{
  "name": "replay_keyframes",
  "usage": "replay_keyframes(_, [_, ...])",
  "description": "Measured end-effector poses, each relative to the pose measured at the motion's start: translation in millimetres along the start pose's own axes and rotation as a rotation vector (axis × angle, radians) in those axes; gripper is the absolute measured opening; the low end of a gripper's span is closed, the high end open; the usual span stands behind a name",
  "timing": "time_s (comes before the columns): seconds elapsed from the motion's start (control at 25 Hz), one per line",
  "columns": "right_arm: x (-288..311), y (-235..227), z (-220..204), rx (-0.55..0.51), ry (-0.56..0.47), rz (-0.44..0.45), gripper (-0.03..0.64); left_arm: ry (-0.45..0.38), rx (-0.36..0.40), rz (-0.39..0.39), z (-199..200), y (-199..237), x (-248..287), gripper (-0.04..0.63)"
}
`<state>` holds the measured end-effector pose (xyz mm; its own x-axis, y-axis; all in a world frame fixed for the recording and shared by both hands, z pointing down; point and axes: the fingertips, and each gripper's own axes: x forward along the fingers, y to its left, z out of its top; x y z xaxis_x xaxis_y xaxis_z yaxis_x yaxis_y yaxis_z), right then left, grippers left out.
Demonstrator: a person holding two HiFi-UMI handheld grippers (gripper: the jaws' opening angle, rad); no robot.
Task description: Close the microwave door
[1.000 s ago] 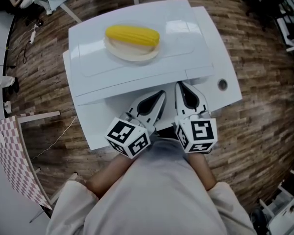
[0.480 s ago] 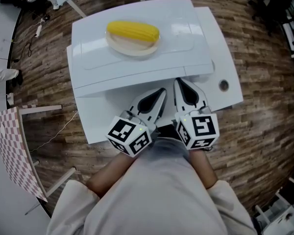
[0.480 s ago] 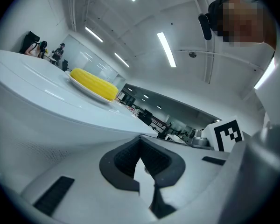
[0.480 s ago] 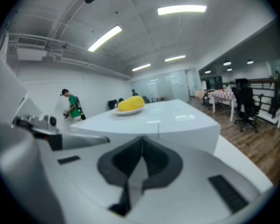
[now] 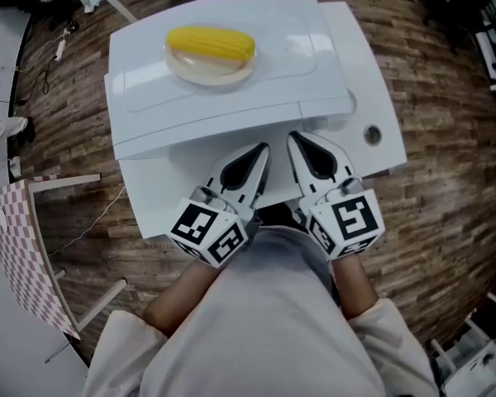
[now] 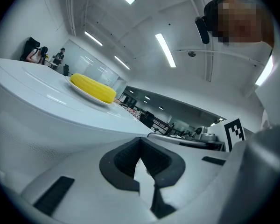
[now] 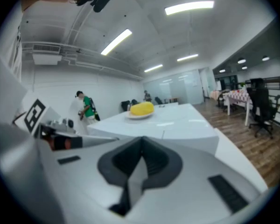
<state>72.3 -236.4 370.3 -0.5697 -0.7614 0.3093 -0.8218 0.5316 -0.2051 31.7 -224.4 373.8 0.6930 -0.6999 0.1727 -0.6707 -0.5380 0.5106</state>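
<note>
From above, the white microwave (image 5: pixel 231 98) stands on a white table (image 5: pixel 149 209). On its top is a plate (image 5: pixel 205 70) holding a yellow corn cob (image 5: pixel 210 43). Its front face and door are hidden under the top edge in the head view. My left gripper (image 5: pixel 260 149) and right gripper (image 5: pixel 294 137) point side by side at the microwave's front edge, both shut with nothing between the jaws. The left gripper view shows the left gripper (image 6: pixel 140 143) low against the white casing, with the corn cob (image 6: pixel 93 88) beyond. The right gripper (image 7: pixel 141 143) faces the same top and the corn cob (image 7: pixel 141 108).
The table has a round cable hole (image 5: pixel 372 134) at the right of the microwave. Wood-pattern floor (image 5: pixel 446 164) surrounds it. A checked cloth on a frame (image 5: pixel 21 263) stands at the left. Chairs (image 7: pixel 261 106) and a person in green (image 7: pixel 86 107) are far off.
The two marker cubes have spread slightly apart, the right one shifting right. Both grippers stay shut at the microwave's front edge.
</note>
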Motion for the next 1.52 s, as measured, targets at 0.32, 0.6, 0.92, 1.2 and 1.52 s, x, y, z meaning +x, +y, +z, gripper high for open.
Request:
replay_keyframes(0.32, [-23,13,27,-0.001,-0.021,0.079,0.023,-0.01,0.011,0.011,9,-1,-7,0.02])
replay_keyframes(0.6, [-35,22,37,-0.019,-0.018,0.081,0.023,-0.014,0.008,-0.007,14,-5,-14,0.02])
replay_keyframes(0.92, [-51,27,30,-0.001,0.001,0.026,0.023,-0.036,-0.001,-0.02,26,1,-22,0.02])
replay_keyframes(1.2, [-58,33,31,-0.025,0.014,0.01,0.021,-0.045,-0.01,-0.042,33,0,-26,0.02])
replay_keyframes(1.52, [-58,35,36,-0.022,0.002,-0.007,0.021,-0.053,-0.013,-0.057,35,3,-26,0.02])
